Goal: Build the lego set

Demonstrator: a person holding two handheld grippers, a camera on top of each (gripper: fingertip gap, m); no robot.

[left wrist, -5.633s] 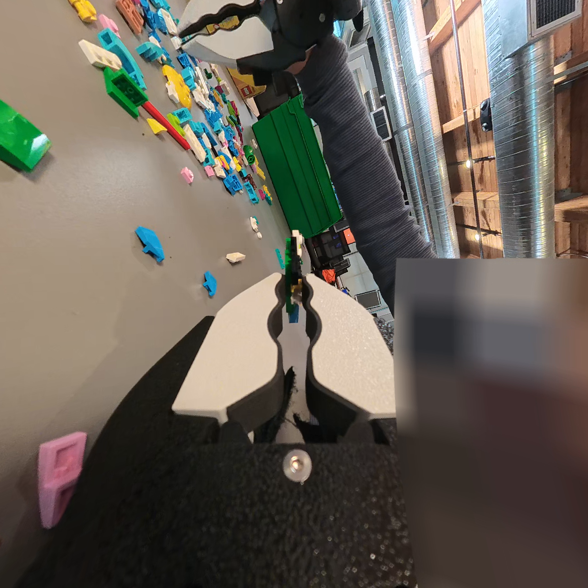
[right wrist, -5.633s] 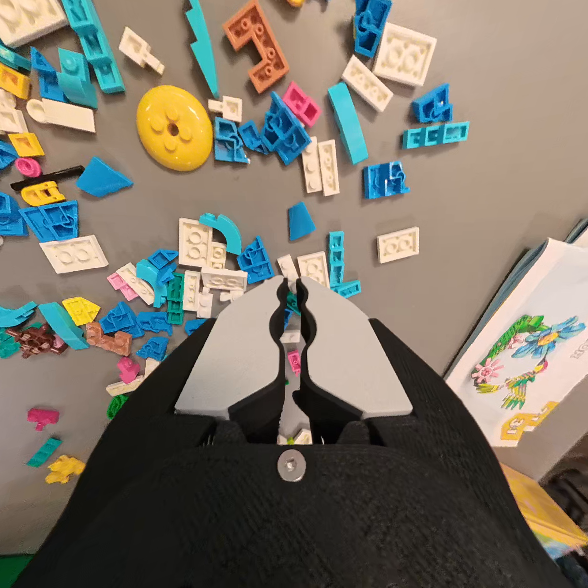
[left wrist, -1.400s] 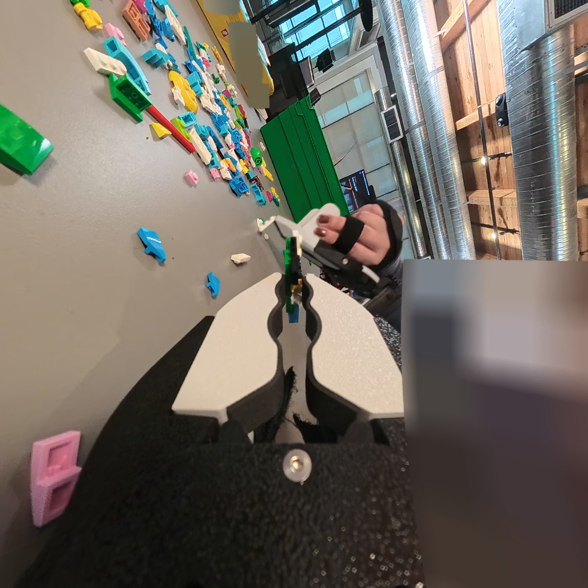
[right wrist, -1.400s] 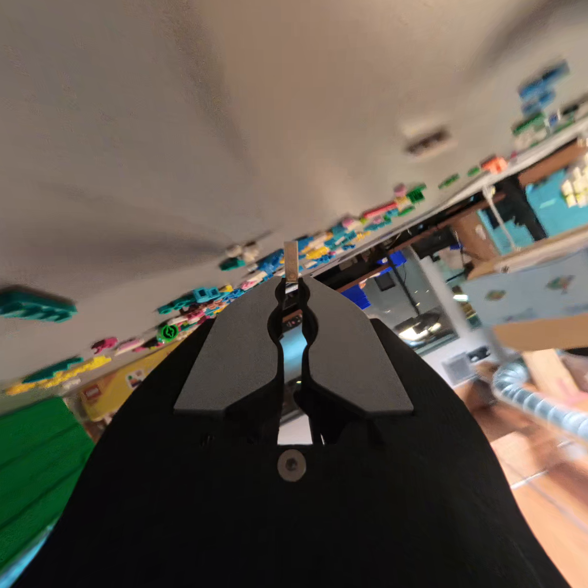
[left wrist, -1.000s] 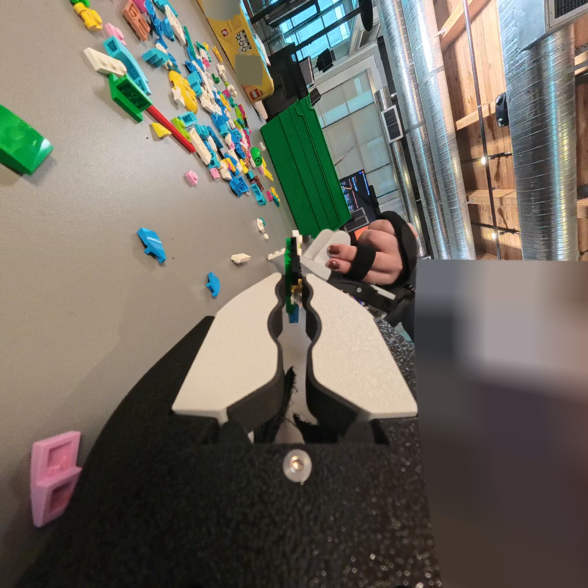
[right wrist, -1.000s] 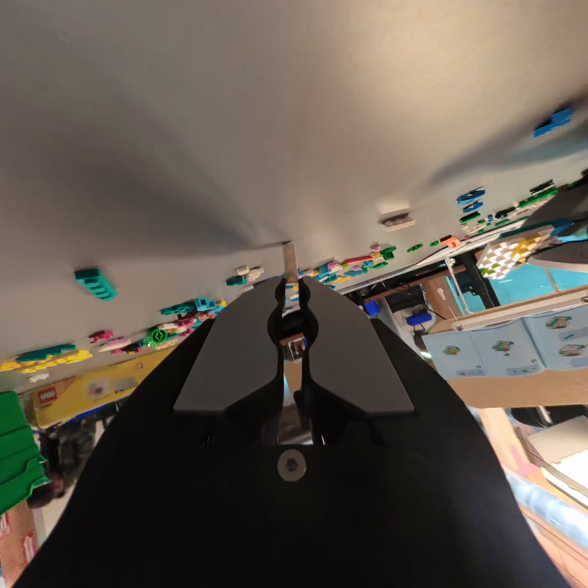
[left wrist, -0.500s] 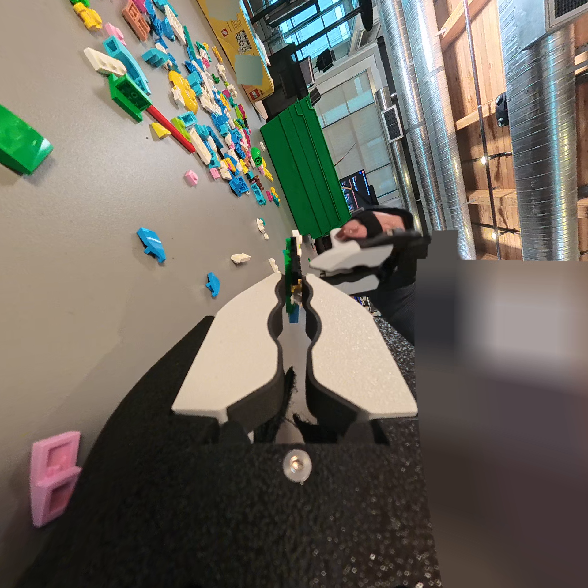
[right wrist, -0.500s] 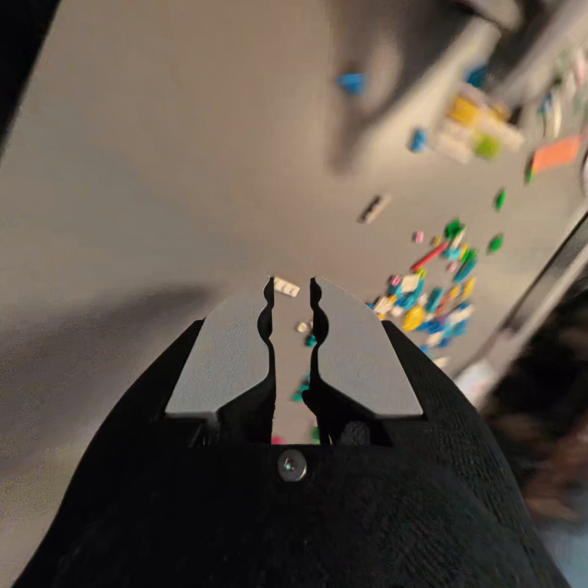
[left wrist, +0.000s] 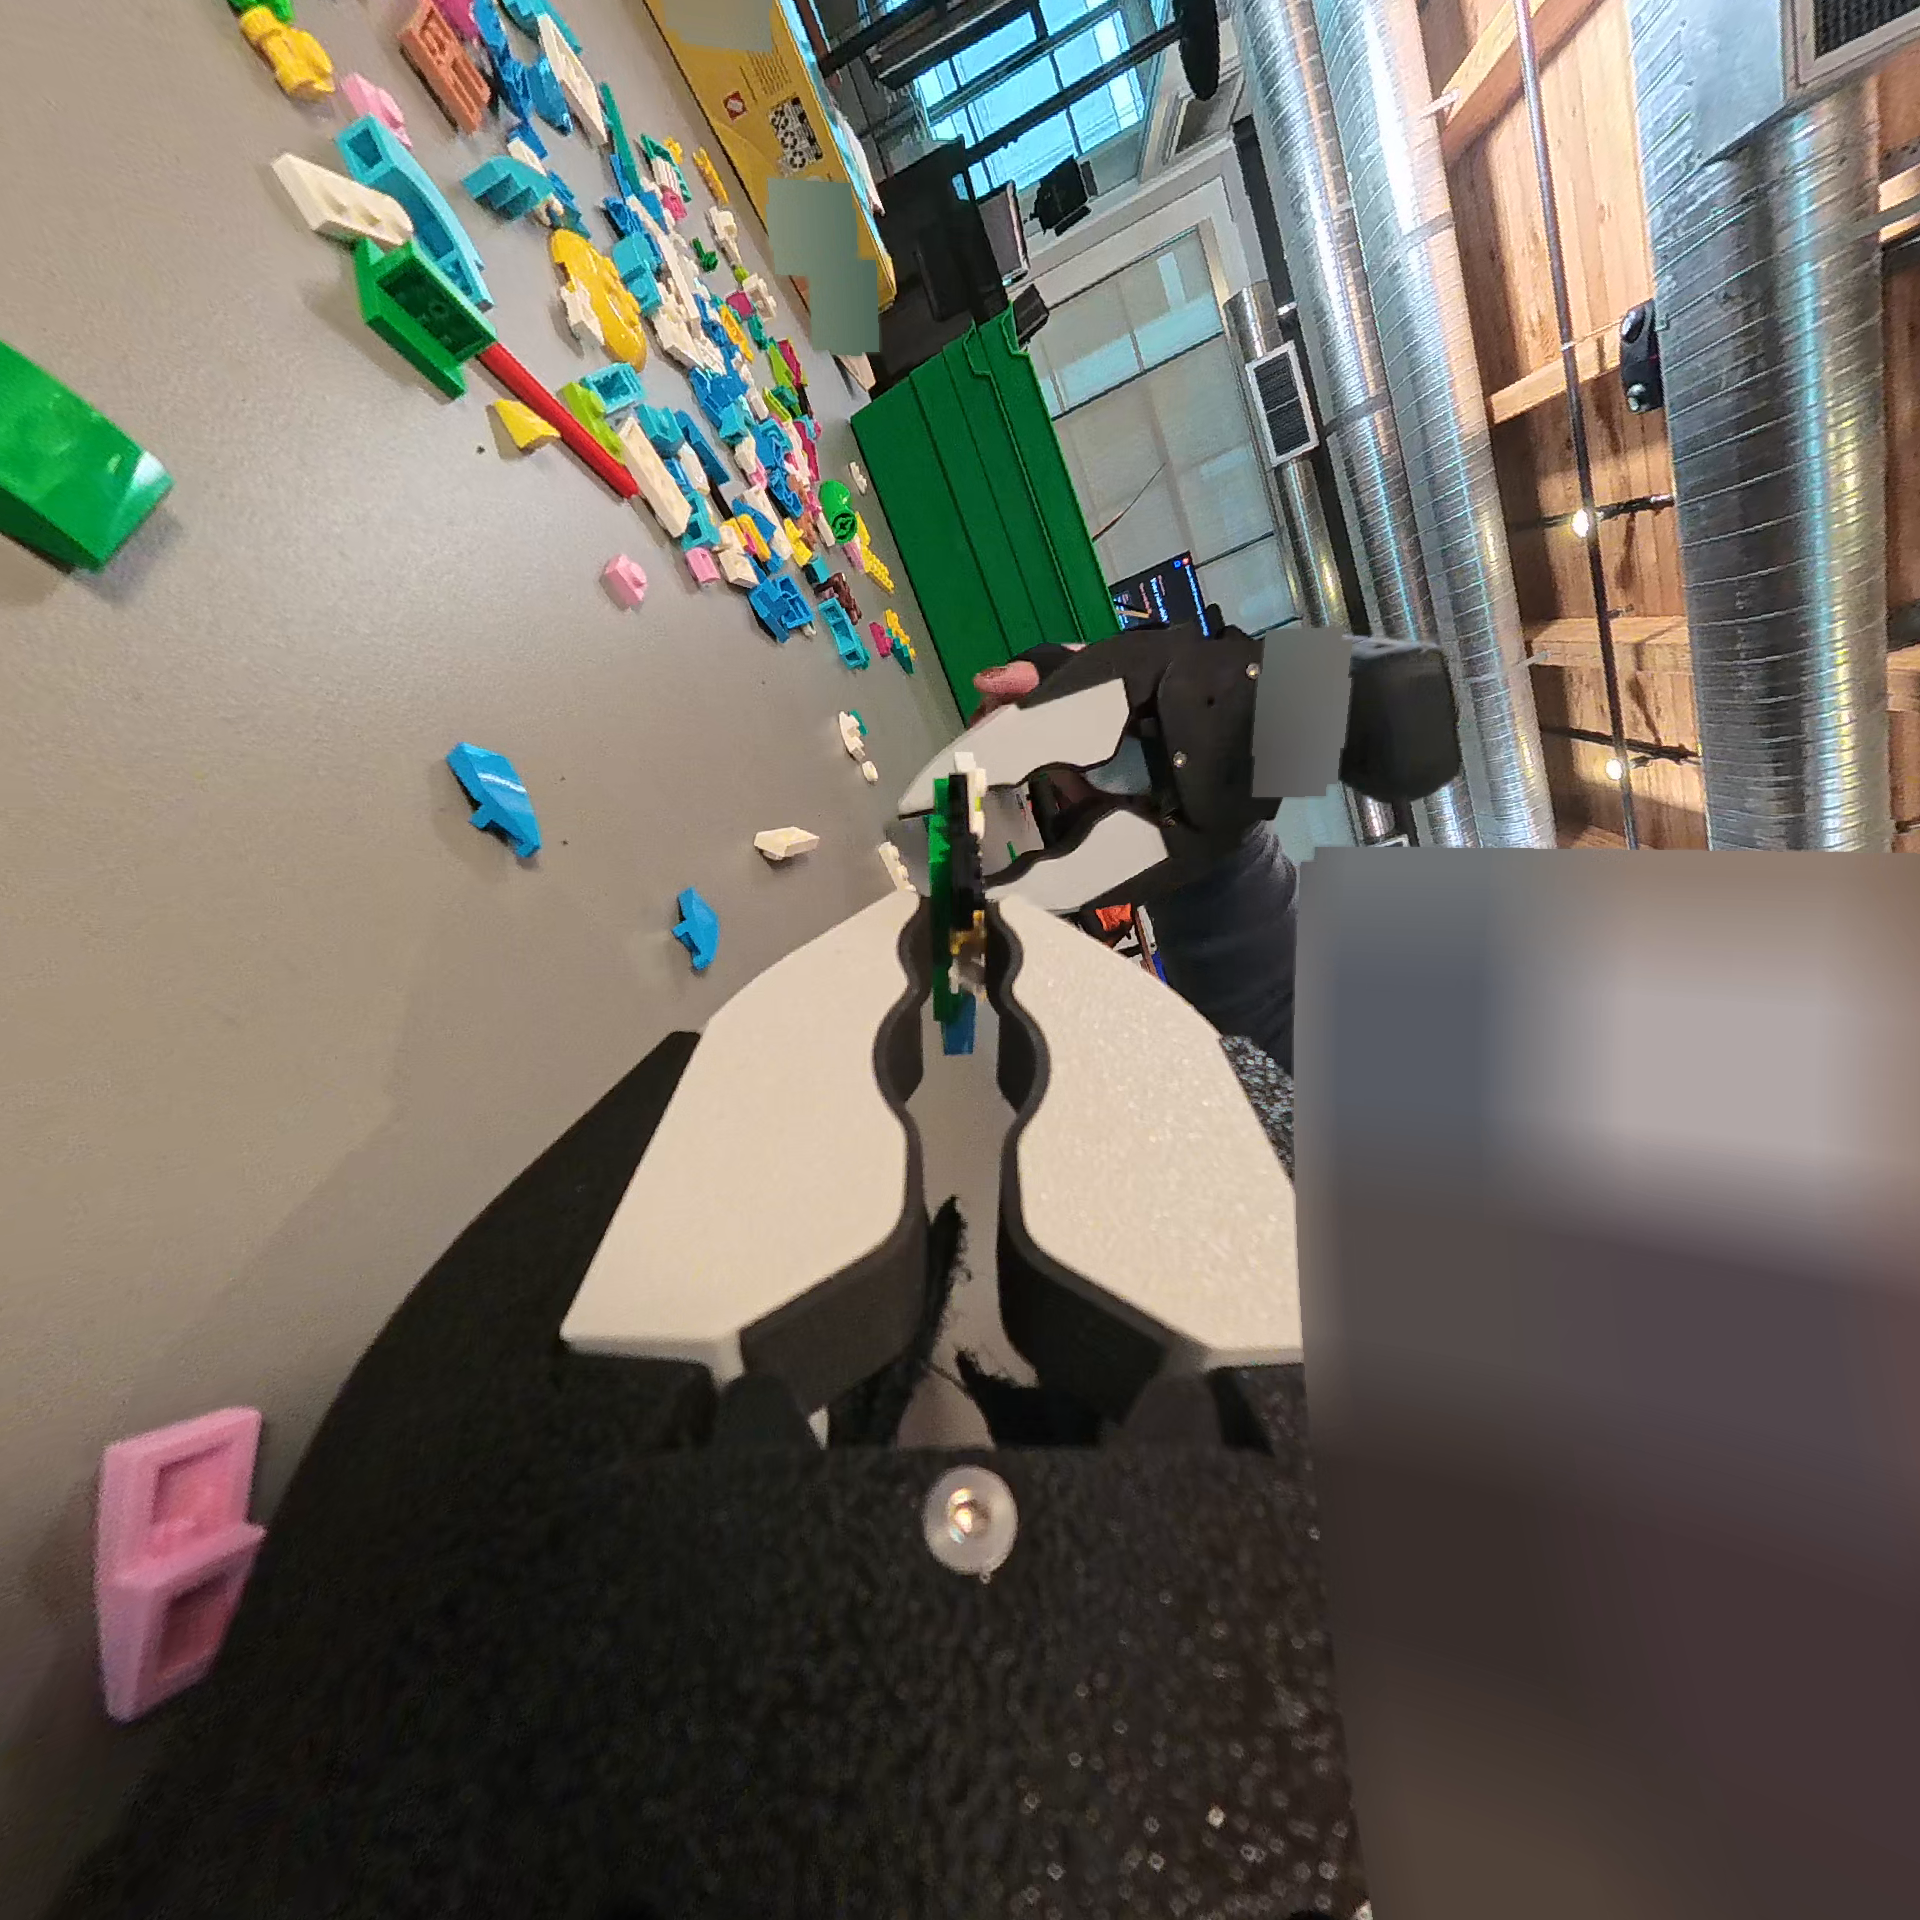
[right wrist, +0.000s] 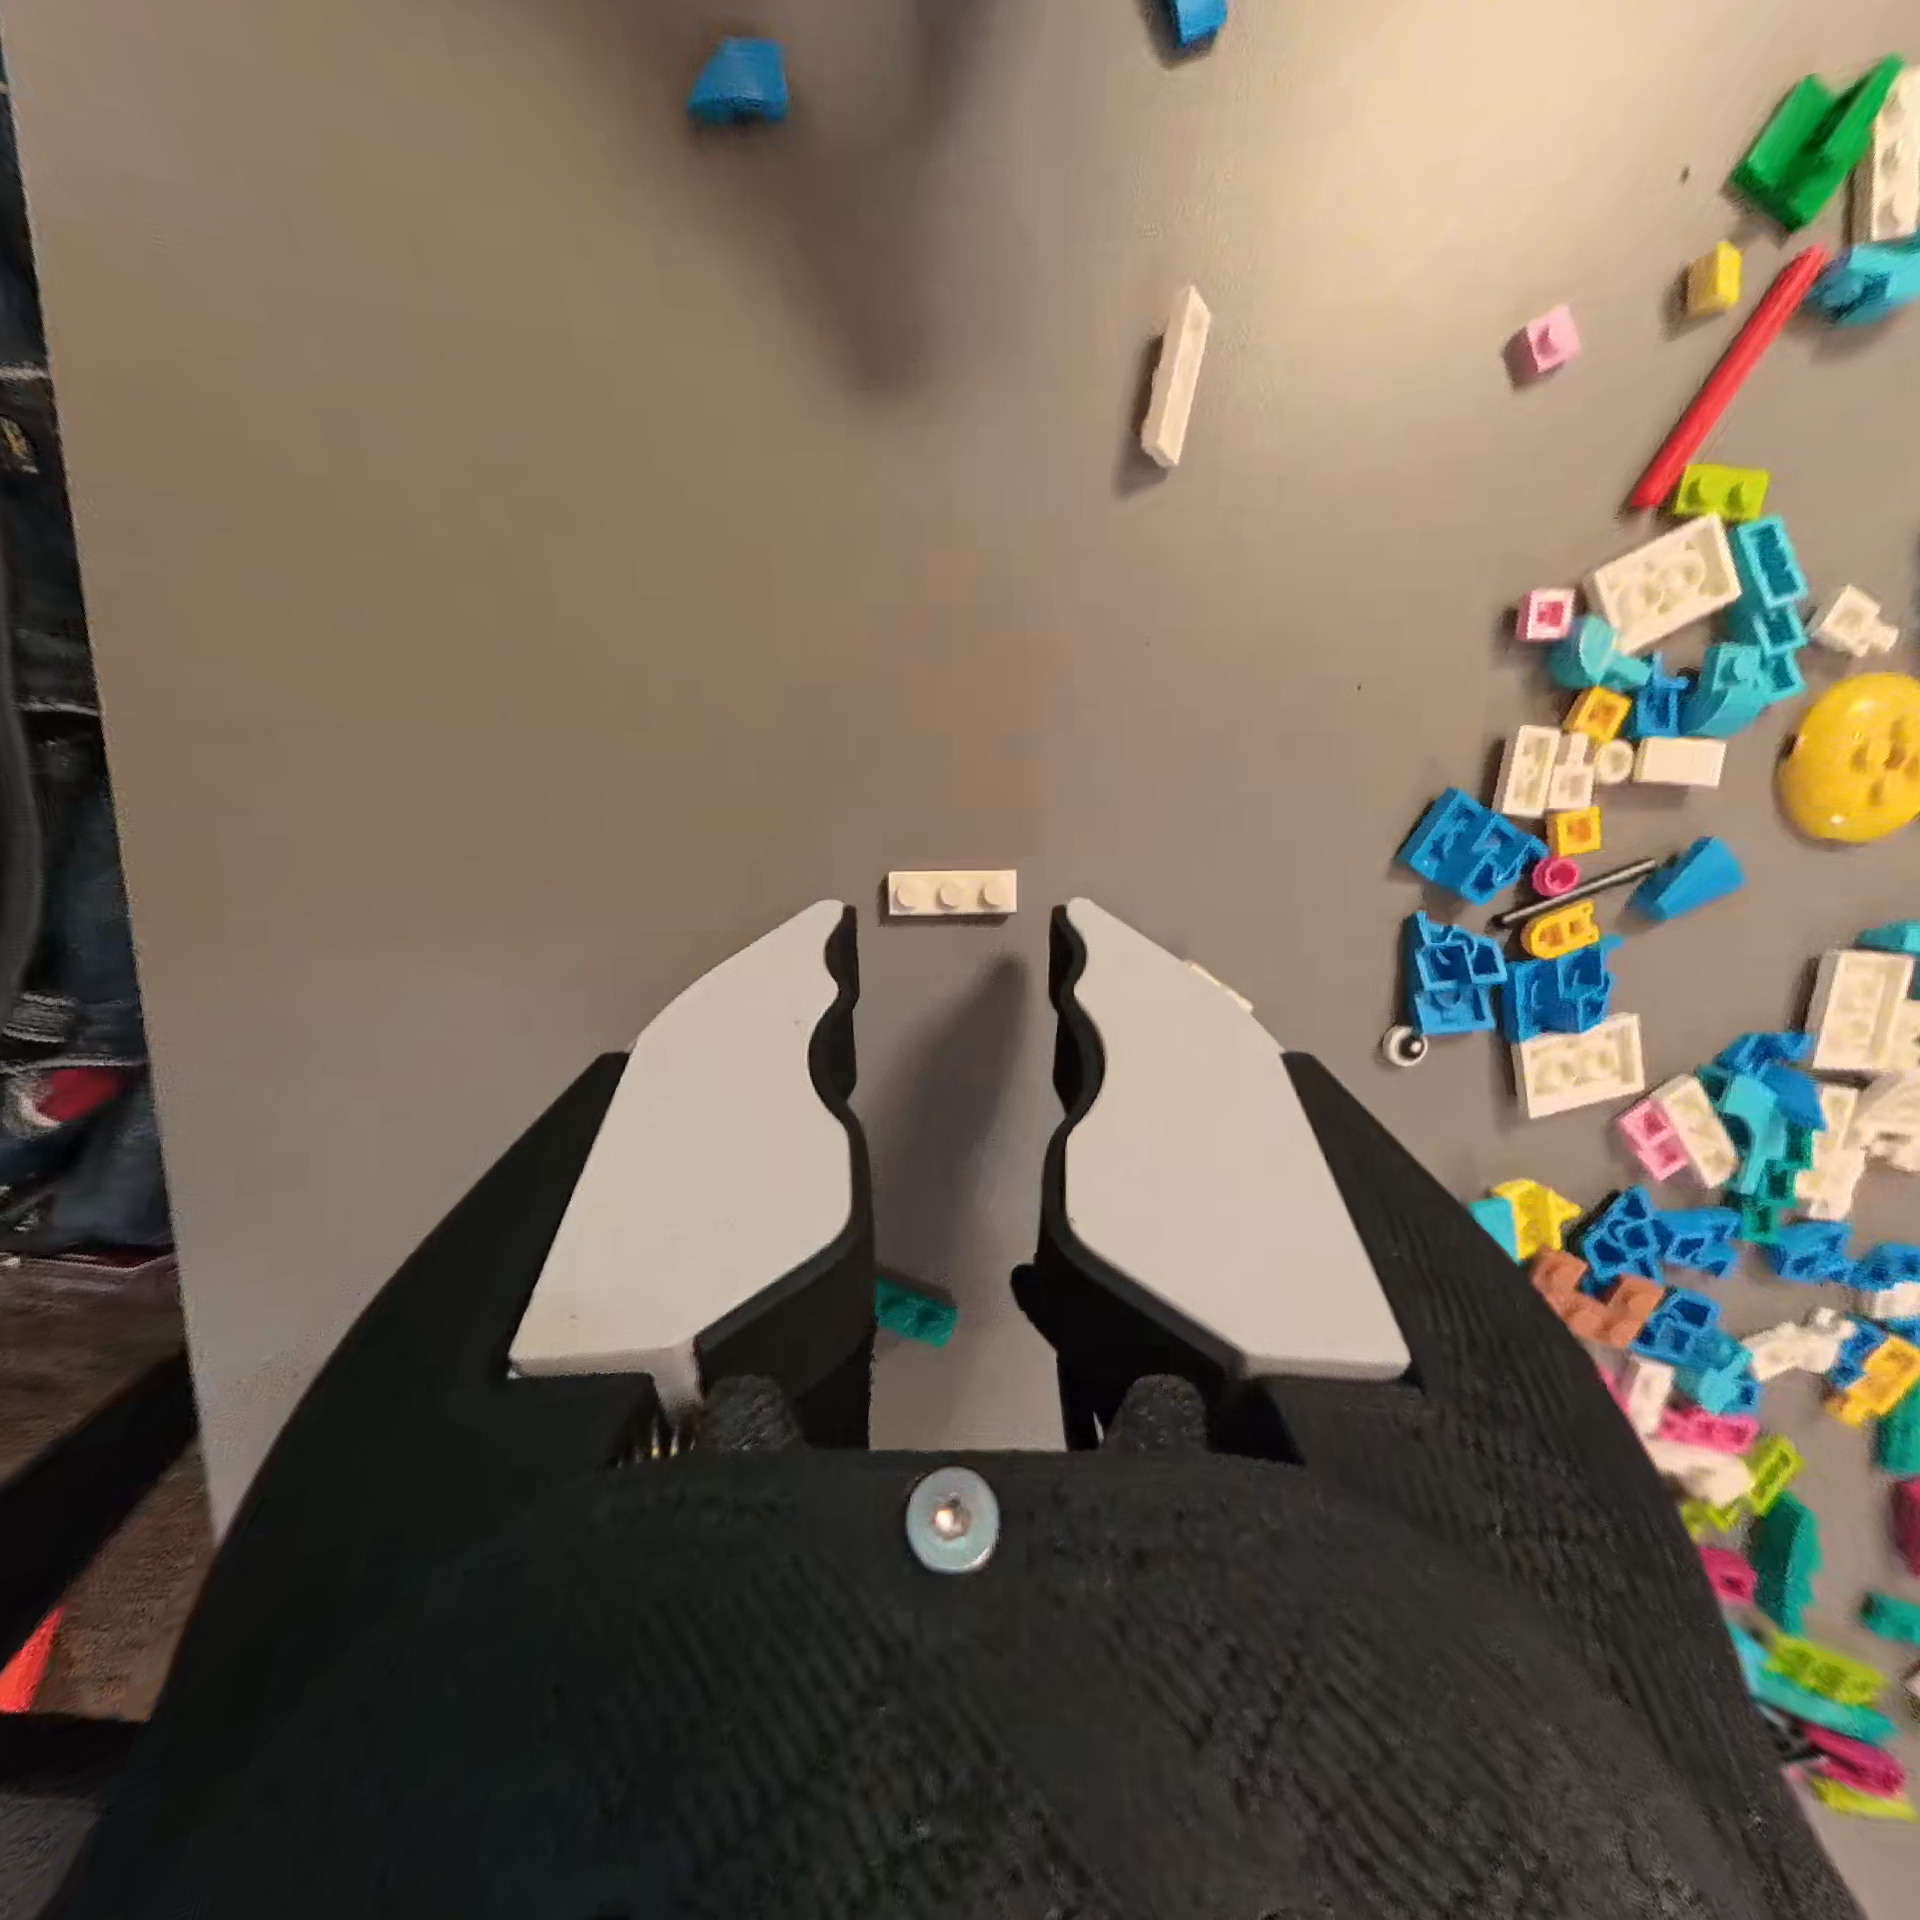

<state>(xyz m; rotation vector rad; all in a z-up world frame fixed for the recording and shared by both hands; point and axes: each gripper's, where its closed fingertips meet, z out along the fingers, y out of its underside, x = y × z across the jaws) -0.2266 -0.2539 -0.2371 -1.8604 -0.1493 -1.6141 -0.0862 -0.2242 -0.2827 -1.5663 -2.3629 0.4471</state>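
My left gripper (left wrist: 951,909) is shut on a small lego assembly (left wrist: 954,894) of green, white, yellow and blue pieces, held edge-on above the grey table (left wrist: 260,935). My right gripper (right wrist: 951,914) is open and empty, pointing down at the table (right wrist: 520,520). A white three-stud plate (right wrist: 952,894) lies flat just past its fingertips. The right gripper also shows in the left wrist view (left wrist: 997,821), open, right behind the assembly. A teal piece (right wrist: 914,1314) lies between the right fingers near their base.
A dense spread of loose lego pieces (right wrist: 1714,987) covers the table's right side in the right wrist view, with a yellow dish (right wrist: 1860,753), a red rod (right wrist: 1730,379) and a long white plate (right wrist: 1177,376). A pink piece (left wrist: 171,1558) and green crates (left wrist: 987,520) show by the left gripper. The grippers' ends are close to 15 centimeters from one another. My left gripper's tips are some 7 centimeters from the long white plate (right wrist: 1177,376).
My right gripper carried a white plate from the pile toward the assembly, then opened and swung down; the plate now lies on the table in front of it. The left gripper stayed still.
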